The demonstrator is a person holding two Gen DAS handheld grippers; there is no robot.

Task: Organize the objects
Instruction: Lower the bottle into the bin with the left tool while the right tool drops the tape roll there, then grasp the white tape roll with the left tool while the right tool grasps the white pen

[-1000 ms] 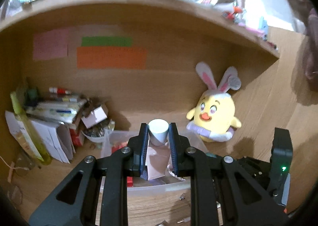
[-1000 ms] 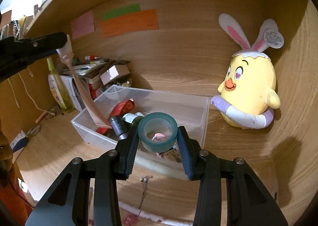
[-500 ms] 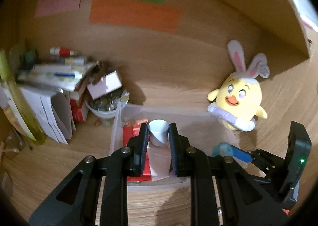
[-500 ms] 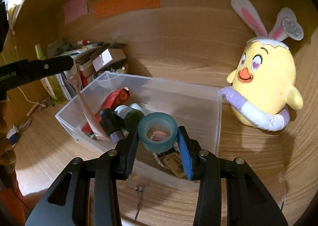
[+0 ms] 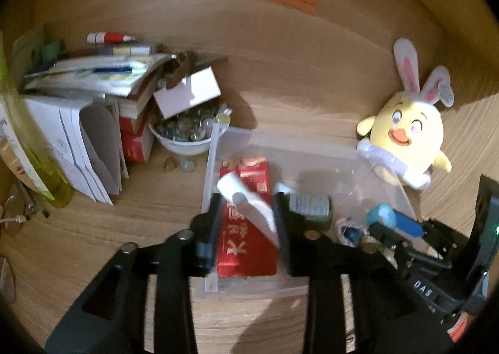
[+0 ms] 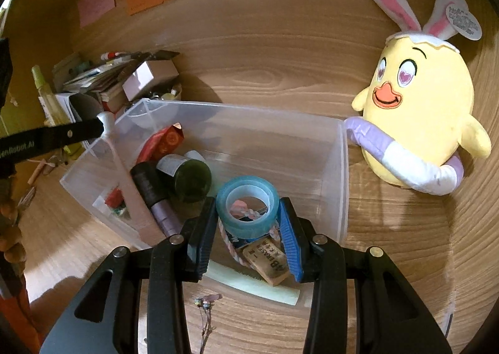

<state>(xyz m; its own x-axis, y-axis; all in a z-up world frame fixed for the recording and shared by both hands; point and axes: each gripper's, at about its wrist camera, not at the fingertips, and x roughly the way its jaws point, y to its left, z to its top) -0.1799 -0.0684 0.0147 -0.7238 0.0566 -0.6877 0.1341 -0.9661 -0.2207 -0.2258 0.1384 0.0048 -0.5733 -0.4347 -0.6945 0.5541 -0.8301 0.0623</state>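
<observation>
A clear plastic bin [image 6: 237,107] stands on the wooden desk. My left gripper [image 5: 248,196] hovers over the bin's left end [image 5: 210,167], above a red box [image 5: 246,248]. Its jaws are opening. A white paper roll with a long strip [image 5: 246,204] lies tilted and blurred between them, free of the pads. In the right wrist view that roll [image 6: 106,118] shows at the left gripper's tip, its strip trailing into the bin. My right gripper [image 6: 248,202] is shut on a teal tape roll [image 6: 248,210] over the bin's near right part.
A yellow plush chick with rabbit ears [image 6: 418,123] leans at the bin's right end. Left of the bin are stacked books and papers [image 5: 93,79], a bowl of glass beads [image 5: 184,136] and a yellow-green bottle [image 5: 34,148]. Dark bottles [image 6: 187,179] and an eraser [image 6: 268,263] lie in the bin.
Both grippers have come down and closer over the bin. The left jaws have spread and the white roll has tipped loose between them. The right gripper still grips the tape.
</observation>
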